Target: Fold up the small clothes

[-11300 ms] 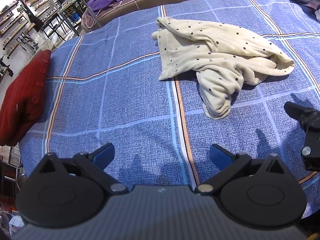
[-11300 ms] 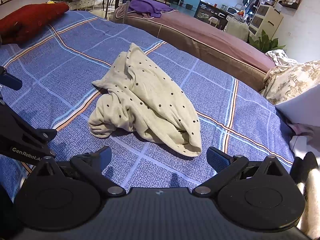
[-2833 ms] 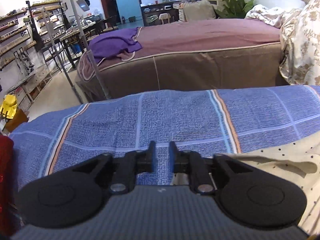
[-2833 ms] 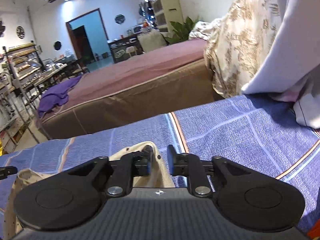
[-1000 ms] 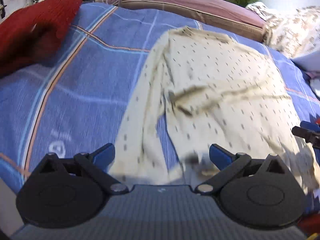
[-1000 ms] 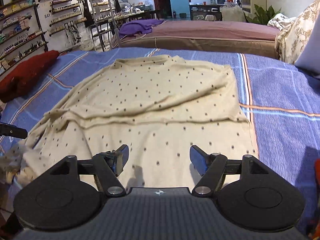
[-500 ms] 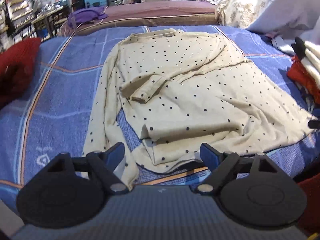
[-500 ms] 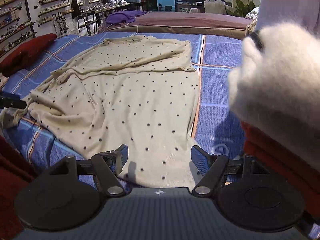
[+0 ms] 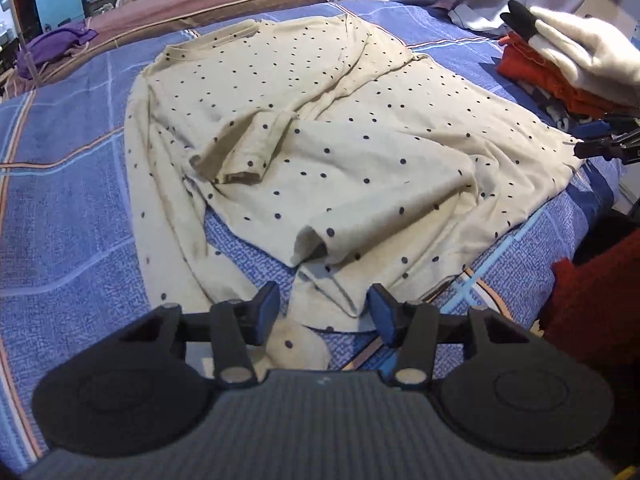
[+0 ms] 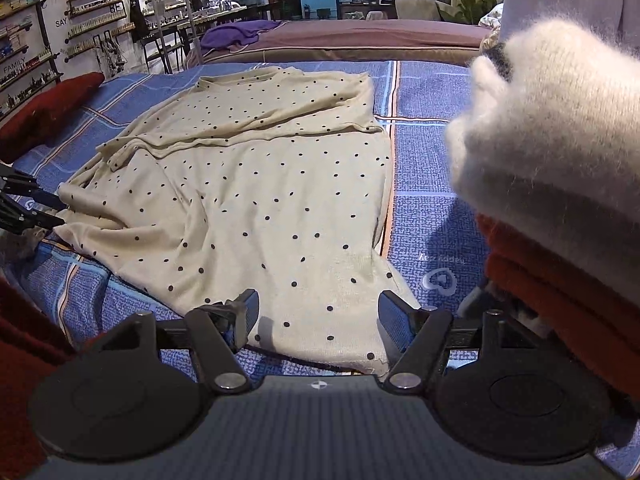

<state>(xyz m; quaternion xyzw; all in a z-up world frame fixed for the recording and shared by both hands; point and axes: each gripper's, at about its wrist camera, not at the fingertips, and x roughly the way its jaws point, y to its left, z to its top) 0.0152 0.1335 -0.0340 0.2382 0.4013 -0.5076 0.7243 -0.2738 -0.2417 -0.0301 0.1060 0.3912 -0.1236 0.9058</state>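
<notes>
A cream long-sleeved shirt with black dots (image 9: pixel 340 128) lies spread on the blue checked bedspread (image 9: pixel 60 184), collar at the far end; it also shows in the right wrist view (image 10: pixel 256 184). Its near left hem is rumpled and one sleeve cuff (image 9: pixel 244 160) is folded over the body. My left gripper (image 9: pixel 322 314) is open, its jaws either side of the bunched hem corner. My right gripper (image 10: pixel 318 314) is open over the right hem corner. The right gripper's tips show at the far right of the left wrist view (image 9: pixel 604 140).
A stack of folded clothes, white fluffy knit on red (image 10: pixel 560 184), stands close on the right; it also shows in the left wrist view (image 9: pixel 572 64). A red cushion (image 10: pixel 48 112) lies at the left. A brown bed (image 10: pixel 352 40) stands behind. The bed's near edge is just below both grippers.
Both grippers have moved closer to the shirt's near hem. The left gripper's jaws have narrowed and now sit either side of the bunched corner. The shirt has not moved.
</notes>
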